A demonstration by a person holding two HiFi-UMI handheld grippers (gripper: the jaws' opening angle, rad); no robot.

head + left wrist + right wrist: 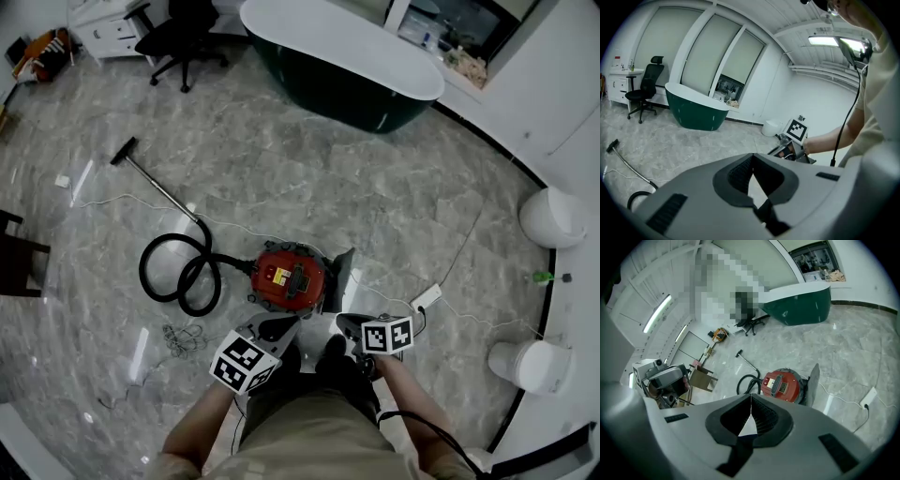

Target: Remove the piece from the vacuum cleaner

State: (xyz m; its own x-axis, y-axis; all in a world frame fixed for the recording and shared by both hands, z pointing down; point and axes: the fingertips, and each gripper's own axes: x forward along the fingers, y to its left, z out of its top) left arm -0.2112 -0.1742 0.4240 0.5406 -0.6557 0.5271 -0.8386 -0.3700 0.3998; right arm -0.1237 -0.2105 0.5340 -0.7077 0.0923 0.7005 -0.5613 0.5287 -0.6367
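Observation:
The red vacuum cleaner (286,277) sits on the floor just ahead of me, also low in the right gripper view (783,385). Its black hose (178,272) loops to the left and runs into a wand (155,186). A grey flat piece (339,279) stands up at the vacuum's right side (813,377). My left gripper (278,326) hangs shut and empty just short of the vacuum (752,158). My right gripper (349,325) hangs beside it, also shut with nothing held (751,401). Neither gripper touches the vacuum.
A dark green bathtub (337,56) stands at the back and an office chair (187,37) at the back left. A white power strip (427,298) with cables lies to the right of the vacuum. Two white fixtures (553,216) line the right wall. A cord bundle (183,337) lies front left.

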